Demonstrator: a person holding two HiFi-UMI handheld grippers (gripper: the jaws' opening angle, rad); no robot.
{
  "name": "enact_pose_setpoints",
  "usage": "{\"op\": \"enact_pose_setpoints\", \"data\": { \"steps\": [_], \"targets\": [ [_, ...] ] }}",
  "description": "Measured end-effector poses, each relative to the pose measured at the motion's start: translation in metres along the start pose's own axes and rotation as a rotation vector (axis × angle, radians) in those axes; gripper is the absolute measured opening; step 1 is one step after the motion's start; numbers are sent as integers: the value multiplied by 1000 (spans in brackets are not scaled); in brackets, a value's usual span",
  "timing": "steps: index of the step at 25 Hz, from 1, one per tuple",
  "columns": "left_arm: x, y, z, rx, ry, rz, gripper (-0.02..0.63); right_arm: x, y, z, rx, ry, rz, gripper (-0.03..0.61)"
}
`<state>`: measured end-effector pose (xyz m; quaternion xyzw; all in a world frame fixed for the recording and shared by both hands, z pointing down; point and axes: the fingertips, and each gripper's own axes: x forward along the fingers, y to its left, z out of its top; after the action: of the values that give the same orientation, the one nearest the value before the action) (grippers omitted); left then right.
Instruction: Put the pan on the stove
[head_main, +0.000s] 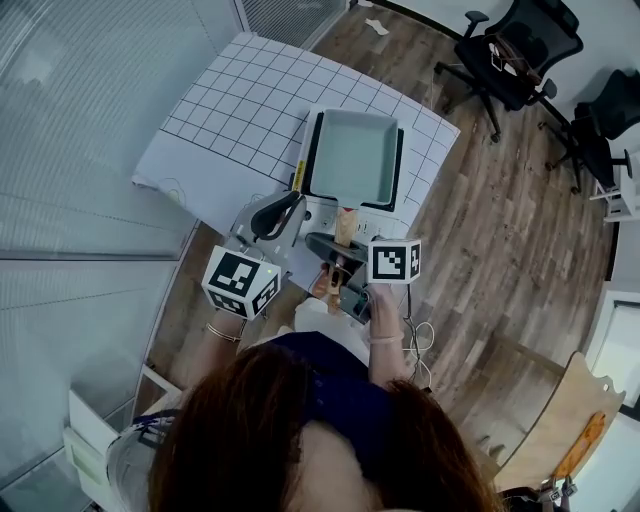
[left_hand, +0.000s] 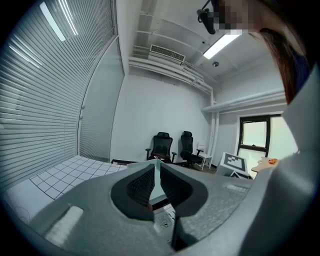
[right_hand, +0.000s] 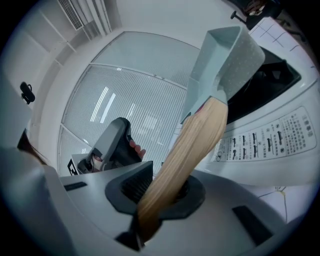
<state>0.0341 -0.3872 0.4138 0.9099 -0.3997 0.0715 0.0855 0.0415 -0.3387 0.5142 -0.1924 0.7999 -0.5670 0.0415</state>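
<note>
Pan (head_main: 354, 158) held by its wooden handle (right_hand: 195, 145) over the stove (head_main: 318, 212)
My right gripper (right_hand: 160, 192) is clamped on the handle, well back from the pan body. My left gripper (left_hand: 156, 182) is closed on nothing beside it. I judge the pan rigid and front-heavy on that long lever, and the smooth wood may twist. A hold nearer the body would steady it. I cannot tell if it has touched down.

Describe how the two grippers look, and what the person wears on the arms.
Both the left gripper and the right gripper have pale grey moulded bodies with dark ribbed pads. Each carries a white cube with black square markers. A thin bracelet circles the left wrist; the top is dark blue.
</note>
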Motion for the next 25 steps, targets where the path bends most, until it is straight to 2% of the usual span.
{"op": "enact_pose_setpoints", "data": {
  "steps": [25],
  "targets": [
    [25,9,-6,-8,34,-4,41,1,-15,17,32,-2,44,61]
  ]
}}
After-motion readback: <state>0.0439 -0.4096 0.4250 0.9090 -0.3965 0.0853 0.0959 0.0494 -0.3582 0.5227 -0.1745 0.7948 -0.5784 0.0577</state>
